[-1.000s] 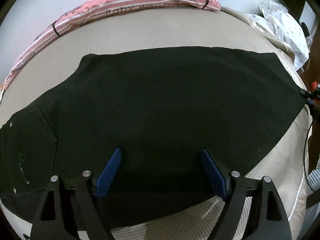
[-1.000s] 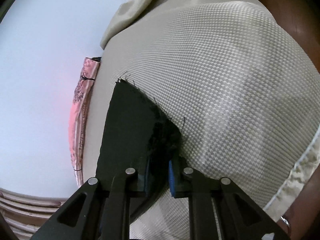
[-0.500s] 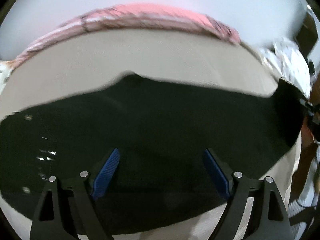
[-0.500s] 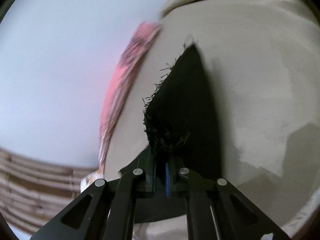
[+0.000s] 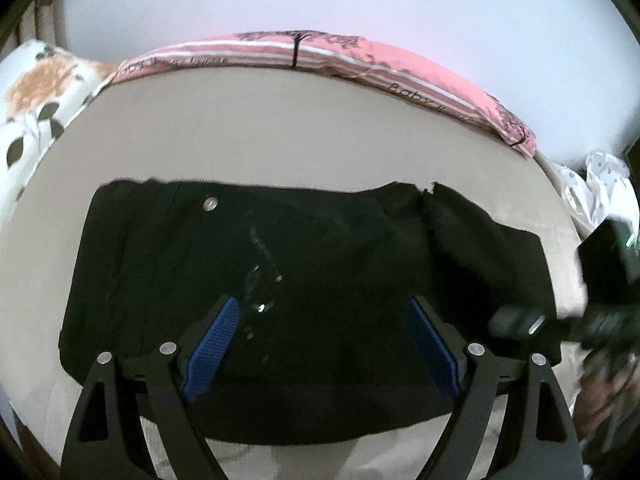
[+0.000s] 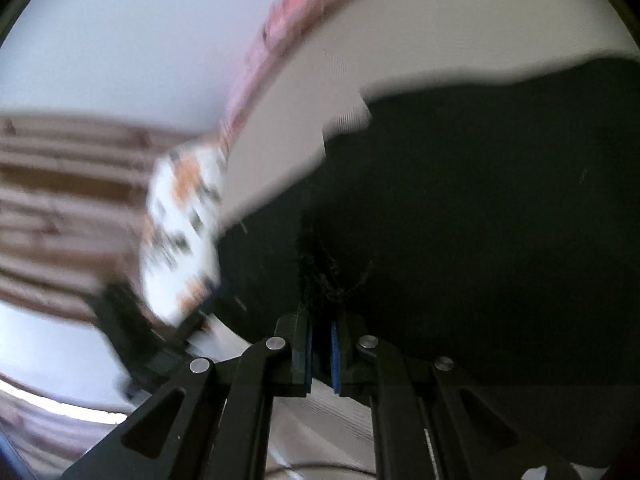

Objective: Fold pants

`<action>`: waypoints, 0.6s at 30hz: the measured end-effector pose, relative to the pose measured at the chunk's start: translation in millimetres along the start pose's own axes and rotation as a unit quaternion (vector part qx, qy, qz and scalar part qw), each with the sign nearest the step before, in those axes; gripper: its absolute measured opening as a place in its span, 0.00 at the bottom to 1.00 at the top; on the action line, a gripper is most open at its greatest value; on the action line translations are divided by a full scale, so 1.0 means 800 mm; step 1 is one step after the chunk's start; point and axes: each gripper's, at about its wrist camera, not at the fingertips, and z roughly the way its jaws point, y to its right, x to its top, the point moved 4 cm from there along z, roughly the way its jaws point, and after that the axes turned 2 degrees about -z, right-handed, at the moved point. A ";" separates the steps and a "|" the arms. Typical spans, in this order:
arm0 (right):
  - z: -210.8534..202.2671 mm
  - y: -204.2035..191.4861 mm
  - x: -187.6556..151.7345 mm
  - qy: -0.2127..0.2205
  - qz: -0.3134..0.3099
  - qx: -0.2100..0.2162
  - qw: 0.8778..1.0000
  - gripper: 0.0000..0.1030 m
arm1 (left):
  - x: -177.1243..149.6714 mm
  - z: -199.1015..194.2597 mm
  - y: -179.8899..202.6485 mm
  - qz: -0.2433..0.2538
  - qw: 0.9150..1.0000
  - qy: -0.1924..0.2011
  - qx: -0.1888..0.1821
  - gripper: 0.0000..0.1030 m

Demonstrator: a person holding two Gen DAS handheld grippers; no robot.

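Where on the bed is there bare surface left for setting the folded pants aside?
Bare beige mattress lies between the black pants and the pink striped blanket, plus a strip left of the pants by the floral pillow. The right edge is crowded: right gripper and white cloth.

Right wrist view smeared; floral pillow [image 6: 182, 236] and pink bedding [image 6: 280, 28] blurred.

The black denim pants [image 5: 304, 280] are lying across the beige woven mattress [image 5: 280, 128], with the pink striped cloth [image 5: 320, 56] sitting behind them and the white floral pillow [image 5: 36, 96] lying at the left.
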 end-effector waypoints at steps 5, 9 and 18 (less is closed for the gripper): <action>0.031 -0.007 -0.017 -0.030 -0.059 -0.065 0.996 0.08 | -0.007 0.006 -0.012 -0.019 0.999 -0.017 -0.021 0.83; 0.032 -0.022 -0.018 -0.048 -0.089 -0.088 0.991 0.21 | -0.010 0.013 -0.012 -0.026 0.999 -0.032 -0.033 0.83; -0.026 -0.033 -0.037 -0.031 -0.101 -0.068 0.992 0.30 | -0.007 0.015 0.013 -0.008 0.998 -0.040 -0.050 0.83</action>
